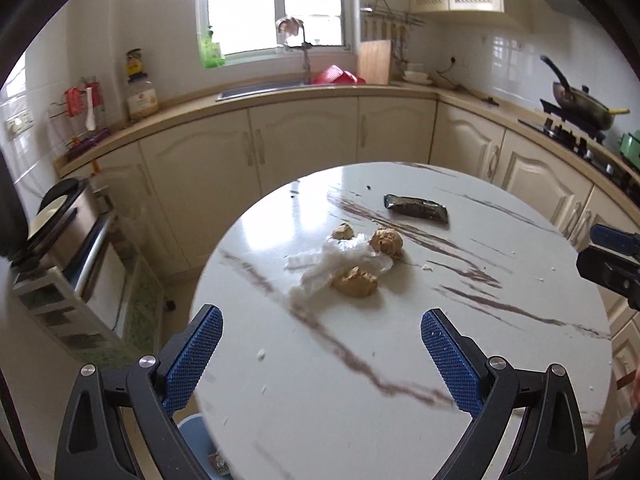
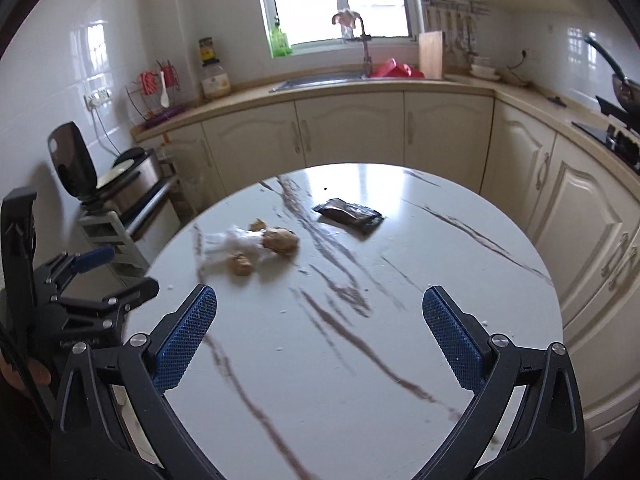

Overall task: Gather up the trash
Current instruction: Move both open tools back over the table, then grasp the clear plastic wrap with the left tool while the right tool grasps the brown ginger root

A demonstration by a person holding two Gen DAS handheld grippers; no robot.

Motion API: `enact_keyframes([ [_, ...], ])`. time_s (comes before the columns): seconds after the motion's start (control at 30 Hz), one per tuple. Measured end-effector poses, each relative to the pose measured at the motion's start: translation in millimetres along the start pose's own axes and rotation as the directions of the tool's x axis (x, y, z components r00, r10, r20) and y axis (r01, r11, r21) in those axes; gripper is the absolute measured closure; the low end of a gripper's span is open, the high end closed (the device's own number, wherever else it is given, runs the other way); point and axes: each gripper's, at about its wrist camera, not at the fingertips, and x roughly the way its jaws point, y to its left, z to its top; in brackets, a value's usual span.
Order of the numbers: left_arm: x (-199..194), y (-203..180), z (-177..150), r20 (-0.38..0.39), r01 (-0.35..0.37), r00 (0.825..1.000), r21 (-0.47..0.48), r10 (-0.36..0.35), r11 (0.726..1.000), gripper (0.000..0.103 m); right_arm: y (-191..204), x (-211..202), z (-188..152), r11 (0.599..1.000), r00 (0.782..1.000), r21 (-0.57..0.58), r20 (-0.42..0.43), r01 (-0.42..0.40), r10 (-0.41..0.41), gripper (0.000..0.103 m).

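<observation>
On the round white marble table [image 1: 400, 380] [image 2: 400, 320] lie a crumpled clear plastic wrapper [image 1: 336, 262] [image 2: 236, 244], three brown crumpled lumps [image 1: 386, 242] [image 2: 282, 240] around it, and a dark snack packet [image 1: 416, 208] [image 2: 350, 214] farther back. My left gripper [image 1: 320, 320] is open and empty, above the table's near edge, short of the wrapper. My right gripper [image 2: 320, 300] is open and empty above the table, nearer than the packet. Each gripper shows at the edge of the other's view.
Small white crumbs [image 1: 428, 267] dot the table. Cream kitchen cabinets [image 1: 304, 140] with a sink [image 1: 260, 90] stand behind. A stove with a pan [image 1: 580, 108] is at the right. A metal appliance on a rack [image 1: 68, 224] stands at the left. A blue item [image 1: 196, 436] sits below the table edge.
</observation>
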Motion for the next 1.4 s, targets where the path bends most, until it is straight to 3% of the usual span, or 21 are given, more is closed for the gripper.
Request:
enact_keyframes([
  [0.17,84,3,35,-0.059,-0.022,0.998,0.011,0.022,1.000,0.006,-20,36,11,0.999,0.998,-0.025,-0.060,0.025,-0.026,0.000],
  [0.33,142,17,56,-0.103,-0.038,0.994,-0.008,0.037,0.999,0.008,-23,70,25,0.999,0.995,-0.038,-0.099,0.004,-0.008,0.000],
  [0.5,177,23,70,-0.143,0.033,0.989,0.018,-0.030,0.999,0.019,-11,107,35,0.998,0.991,-0.068,-0.133,-0.016,0.007,0.000],
  [0.53,179,26,72,-0.144,0.065,0.987,0.003,-0.064,0.998,0.026,-7,115,36,0.997,0.990,-0.067,-0.140,-0.026,0.017,0.000],
  [0.6,182,26,77,-0.146,0.166,0.975,-0.014,-0.166,0.986,0.072,1,126,37,0.997,0.988,-0.069,-0.155,-0.038,0.027,0.000],
  [0.7,183,21,81,-0.135,0.162,0.979,0.056,-0.154,0.985,0.079,14,143,37,0.996,0.982,-0.055,-0.179,-0.074,0.063,0.000],
  [0.93,165,45,72,-0.091,0.208,0.975,0.025,-0.205,0.978,0.083,34,169,38,0.995,0.972,-0.058,-0.224,-0.083,0.068,0.001],
  [1.03,151,56,67,-0.069,0.233,0.970,0.002,-0.232,0.972,0.083,40,177,36,0.994,0.966,-0.048,-0.245,-0.097,0.083,0.009],
  [1.17,136,68,60,-0.043,0.246,0.968,0.003,-0.246,0.969,0.083,44,187,33,0.994,0.957,-0.037,-0.276,-0.102,0.088,0.039],
  [1.33,115,80,42,-0.024,0.221,0.975,0.004,-0.221,0.975,0.083,52,193,34,0.992,0.958,-0.075,-0.276,-0.098,0.073,0.042],
  [1.4,105,82,34,-0.020,0.206,0.978,0.008,-0.206,0.978,0.083,57,193,35,0.990,0.958,-0.081,-0.270,-0.118,0.092,0.055],
])
